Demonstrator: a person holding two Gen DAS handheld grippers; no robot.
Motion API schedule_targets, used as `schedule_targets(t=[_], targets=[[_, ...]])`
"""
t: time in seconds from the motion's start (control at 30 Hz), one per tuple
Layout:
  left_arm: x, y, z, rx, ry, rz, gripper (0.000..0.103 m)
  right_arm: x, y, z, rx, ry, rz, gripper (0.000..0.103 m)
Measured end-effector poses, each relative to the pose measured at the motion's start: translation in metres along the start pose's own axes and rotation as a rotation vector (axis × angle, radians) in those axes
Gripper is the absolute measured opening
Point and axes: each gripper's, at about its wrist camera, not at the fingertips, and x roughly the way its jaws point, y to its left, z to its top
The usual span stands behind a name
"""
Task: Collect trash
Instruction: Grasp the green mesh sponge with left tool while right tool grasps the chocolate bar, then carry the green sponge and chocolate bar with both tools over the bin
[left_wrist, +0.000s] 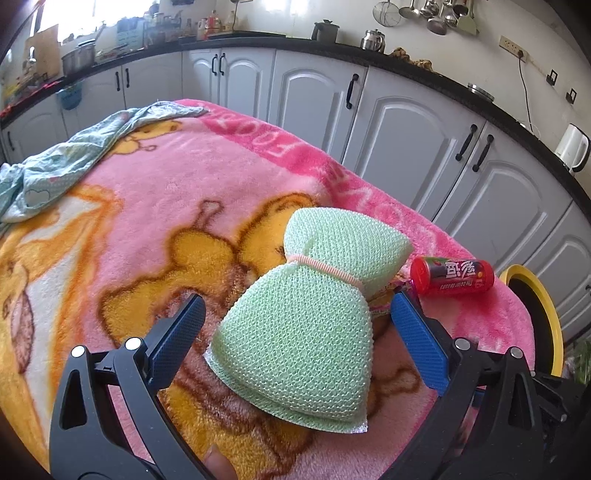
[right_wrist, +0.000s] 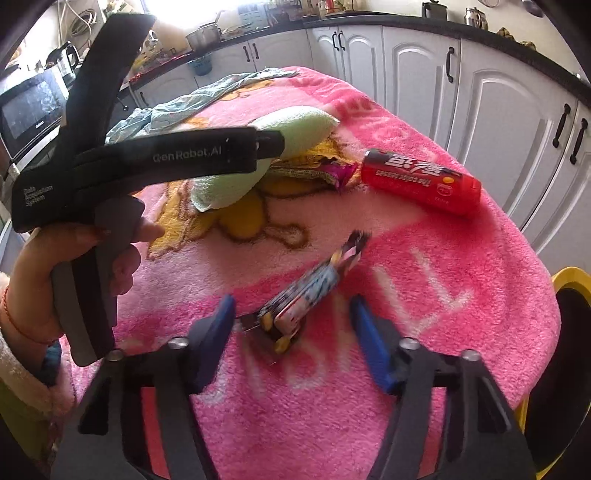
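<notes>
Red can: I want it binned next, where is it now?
The red can lies on its side on the pink blanket, right of the green sponge, near the yellow bin.

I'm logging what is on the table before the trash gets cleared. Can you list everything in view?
scrub sponge: one, pale green, tied with a pink band, on the blanket between the left hand-held gripper's pads
red canister: one, lying on its side, right of the sponge
snack wrapper: one, dark with blue print, between the right hand-held gripper's pads
crumpled wrapper: one, yellow and magenta, tucked against the sponge
cloth: one, light blue, far left of the blanket
blanket: one, pink, covering the table
bin: one, yellow rim, right of the table
left hand-held gripper: open
right hand-held gripper: open
hand: holding the left hand-held gripper
</notes>
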Motion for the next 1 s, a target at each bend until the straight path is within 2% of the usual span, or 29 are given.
schedule_targets(t=[0.03, 0.07, 0.1, 0.2, 0.23, 0.43, 0.73, 1.0], targets=[[0.000, 0.002, -0.001, -0.010, 0.002, -0.011, 0.089, -0.001, -0.004, 0.000, 0.007, -0.002, -0.001, 0.035], [0.000, 0.002, -0.003, -0.017, 0.005, -0.020, 0.078, -0.003, -0.009, 0.000, 0.016, -0.003, 0.003, 0.030], [0.001, 0.003, -0.003, -0.020, 0.008, -0.018, 0.072, -0.003, -0.013, 0.000, 0.026, -0.002, 0.018, 0.027], [-0.001, 0.005, -0.007, -0.025, 0.017, -0.024, 0.067, -0.008, -0.018, -0.002, 0.026, -0.006, 0.033, 0.024], [-0.002, 0.005, -0.008, -0.024, 0.016, -0.025, 0.066, -0.011, -0.018, -0.003, 0.018, -0.011, 0.038, 0.018], [-0.016, 0.007, -0.015, -0.042, 0.009, -0.032, 0.061, -0.022, -0.014, -0.008, -0.018, -0.022, 0.053, 0.017], [-0.050, 0.008, -0.024, -0.056, -0.040, -0.015, 0.061, -0.040, -0.008, -0.008, -0.034, -0.047, 0.080, 0.017], [-0.083, -0.014, -0.025, -0.011, -0.091, -0.048, 0.061, -0.071, -0.013, -0.010, -0.042, -0.092, 0.082, 0.017]])
